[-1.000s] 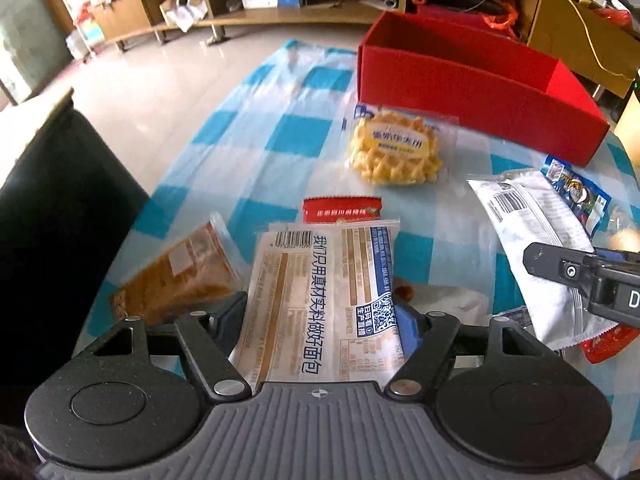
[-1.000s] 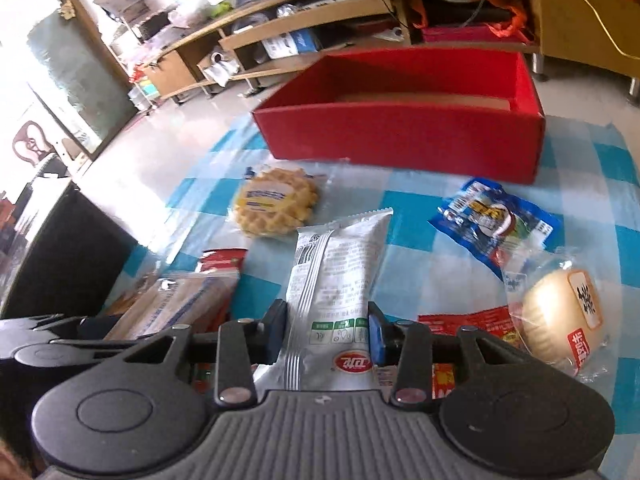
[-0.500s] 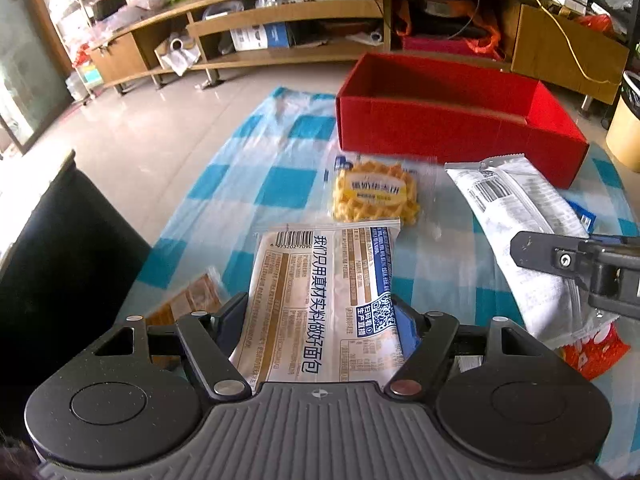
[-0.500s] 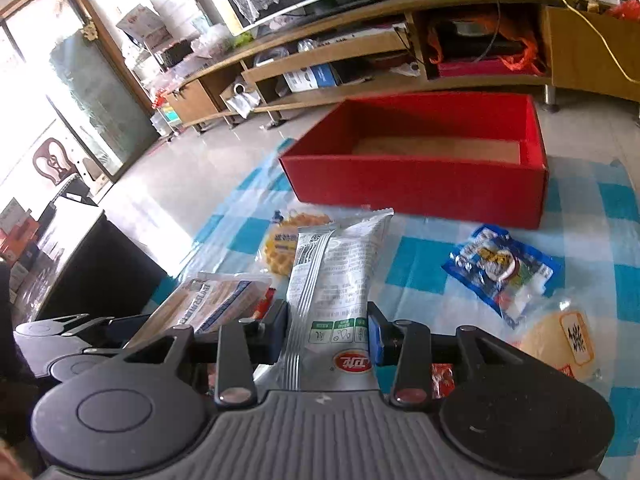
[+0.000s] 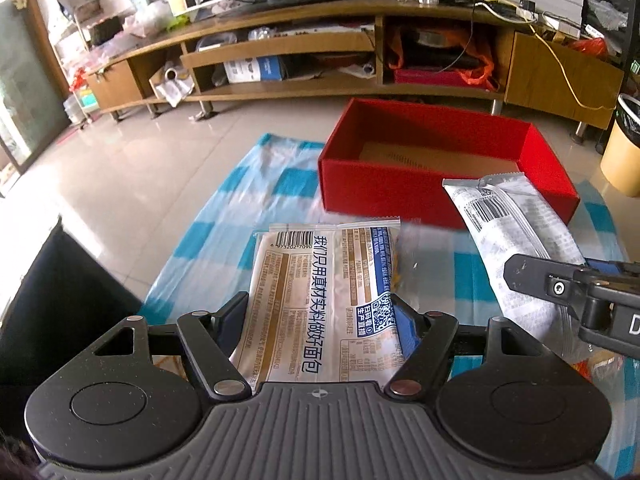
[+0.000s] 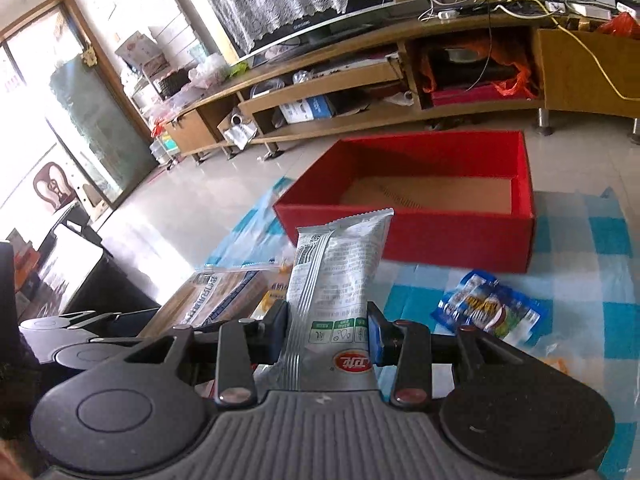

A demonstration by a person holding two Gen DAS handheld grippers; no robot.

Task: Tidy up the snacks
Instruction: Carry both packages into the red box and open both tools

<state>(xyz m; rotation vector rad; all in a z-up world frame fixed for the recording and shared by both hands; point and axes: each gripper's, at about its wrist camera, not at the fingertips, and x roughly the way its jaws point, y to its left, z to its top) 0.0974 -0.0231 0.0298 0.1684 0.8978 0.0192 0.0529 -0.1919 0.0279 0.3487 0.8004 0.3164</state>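
My left gripper (image 5: 322, 318) is shut on a flat bread packet (image 5: 324, 292) with a barcode and blue Chinese print, held above the checked cloth. My right gripper (image 6: 328, 330) is shut on a silver snack bag (image 6: 336, 276) with a red logo, held upright. That bag (image 5: 516, 236) and the right gripper also show at the right of the left wrist view. The open red box (image 5: 436, 188) stands ahead on the cloth, its cardboard floor bare; it also shows in the right wrist view (image 6: 416, 232). The bread packet (image 6: 220, 292) appears at left there.
A blue snack pack (image 6: 488, 312) lies on the blue-and-white checked cloth (image 6: 600, 280) right of my right gripper. A yellow waffle pack (image 6: 276, 292) peeks out behind the silver bag. A wooden TV bench (image 5: 360, 52) stands beyond the box. A dark seat (image 5: 60, 300) is at left.
Both grippers have risen with their packets and moved toward the red box, which now shows its inside. The snacks on the cloth have dropped out of the left view.
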